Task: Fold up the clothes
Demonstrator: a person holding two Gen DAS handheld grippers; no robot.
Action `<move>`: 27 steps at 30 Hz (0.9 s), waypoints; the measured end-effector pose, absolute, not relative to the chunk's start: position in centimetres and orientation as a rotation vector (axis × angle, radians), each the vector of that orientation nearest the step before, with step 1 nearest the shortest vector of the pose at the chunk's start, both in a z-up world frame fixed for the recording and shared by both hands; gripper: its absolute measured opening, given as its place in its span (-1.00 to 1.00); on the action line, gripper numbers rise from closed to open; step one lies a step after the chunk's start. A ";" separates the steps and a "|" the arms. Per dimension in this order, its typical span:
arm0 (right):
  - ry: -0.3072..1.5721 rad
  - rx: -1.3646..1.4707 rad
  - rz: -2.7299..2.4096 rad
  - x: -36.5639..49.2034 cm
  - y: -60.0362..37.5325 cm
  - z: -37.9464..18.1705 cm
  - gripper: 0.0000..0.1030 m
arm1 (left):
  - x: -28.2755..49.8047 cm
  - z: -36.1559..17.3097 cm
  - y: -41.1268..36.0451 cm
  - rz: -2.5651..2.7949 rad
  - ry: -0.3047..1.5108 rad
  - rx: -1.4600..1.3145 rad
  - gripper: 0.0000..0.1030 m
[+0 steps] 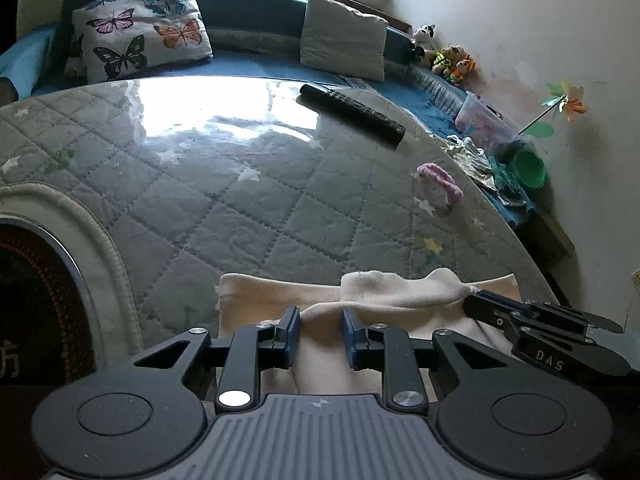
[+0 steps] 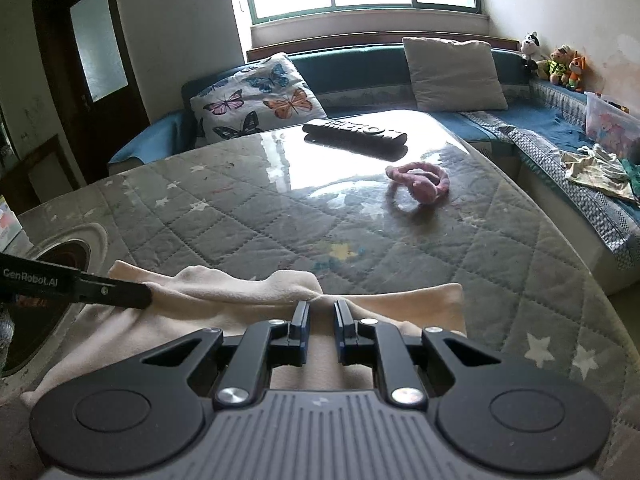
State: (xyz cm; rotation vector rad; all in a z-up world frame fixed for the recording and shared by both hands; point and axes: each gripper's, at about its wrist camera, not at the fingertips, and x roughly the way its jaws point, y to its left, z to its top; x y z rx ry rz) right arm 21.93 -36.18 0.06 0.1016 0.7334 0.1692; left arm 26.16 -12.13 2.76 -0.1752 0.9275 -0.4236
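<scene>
1. Left wrist view: the left tool (image 1: pixel 320 322) is hovering low over a cream garment (image 1: pixel 372 292) at the near edge of the quilted desk (image 1: pixel 224 184), jaws narrowly apart with a raised fold of cloth between them; whether the pads are pinching it, cannot tell.
2. The right tool (image 1: pixel 476 300) is reaching in from the right, its tip touching the garment's bunched ridge; "DAS" is showing on its body.
3. Open desk is stretching beyond the garment to a remote control (image 1: pixel 352 114) and a pink hair band (image 1: pixel 440 182), both well apart from the cloth.
4. Right wrist view: the right tool (image 2: pixel 321 320) is sitting over the garment (image 2: pixel 224 284), jaws narrow; grip, cannot tell.
5. The left tool (image 2: pixel 132 294) is lying on the cloth's left part, marked "GenRobot.AI".
6. The desk's right edge is running beside a blue sofa (image 2: pixel 520 120).
</scene>
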 end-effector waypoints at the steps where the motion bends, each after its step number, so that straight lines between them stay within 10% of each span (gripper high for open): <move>1: 0.733 0.100 0.168 21.9 -36.2 0.2 -0.73 | 26.1 2.8 -12.1 -0.423 0.926 -0.174 -0.52; 10: 0.705 0.080 0.187 19.4 -35.4 1.9 0.01 | 23.3 4.3 -11.8 -0.415 0.888 -0.119 -0.13; 27: 0.706 0.069 0.196 12.4 -33.9 2.4 0.74 | 15.7 5.1 -10.9 -0.401 0.831 -0.028 0.81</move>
